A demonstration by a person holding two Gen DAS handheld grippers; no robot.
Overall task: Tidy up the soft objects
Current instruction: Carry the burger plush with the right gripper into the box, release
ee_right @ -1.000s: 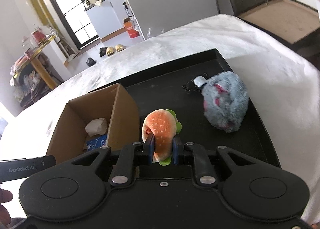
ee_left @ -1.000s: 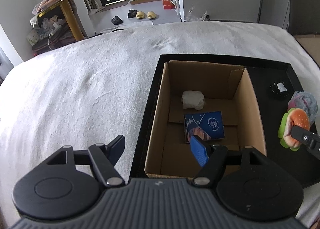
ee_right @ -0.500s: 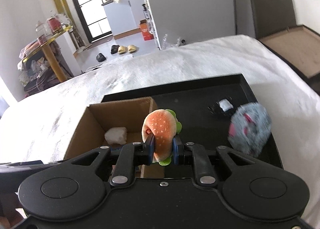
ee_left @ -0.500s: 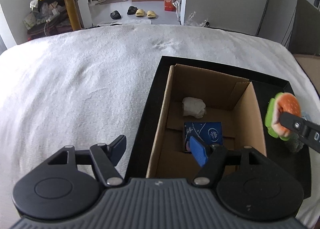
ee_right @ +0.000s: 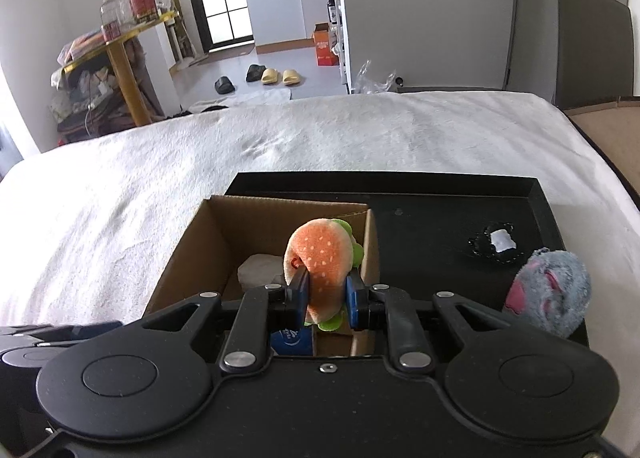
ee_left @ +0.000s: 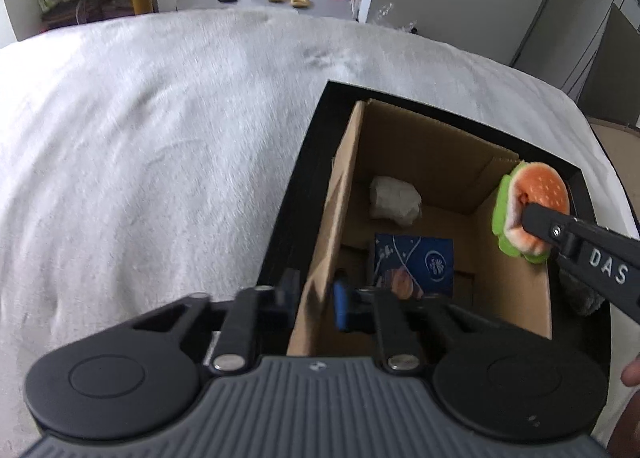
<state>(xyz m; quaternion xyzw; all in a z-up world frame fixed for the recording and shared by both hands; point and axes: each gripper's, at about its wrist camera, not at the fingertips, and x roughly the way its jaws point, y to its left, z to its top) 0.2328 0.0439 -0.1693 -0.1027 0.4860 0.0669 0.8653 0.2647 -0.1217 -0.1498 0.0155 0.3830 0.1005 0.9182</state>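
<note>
From the left wrist view, our left claw (ee_left: 316, 294) is clamped on the near left wall of the cardboard box (ee_left: 424, 145), one finger outside and one inside, likely to steady it. Ahead inside lie a white wad (ee_left: 394, 199) and a blue packet (ee_left: 414, 260). To its right hangs the plush burger (ee_left: 528, 203).

From the right wrist view, our right claw (ee_right: 326, 298) grips the plush burger upright above the box's right wall, so opening would probably drop it inside. Right of the claw, a grey fluffy toy (ee_right: 550, 292) waits on the black tray (ee_right: 536, 193), set on the bed (ee_right: 120, 193).
</note>
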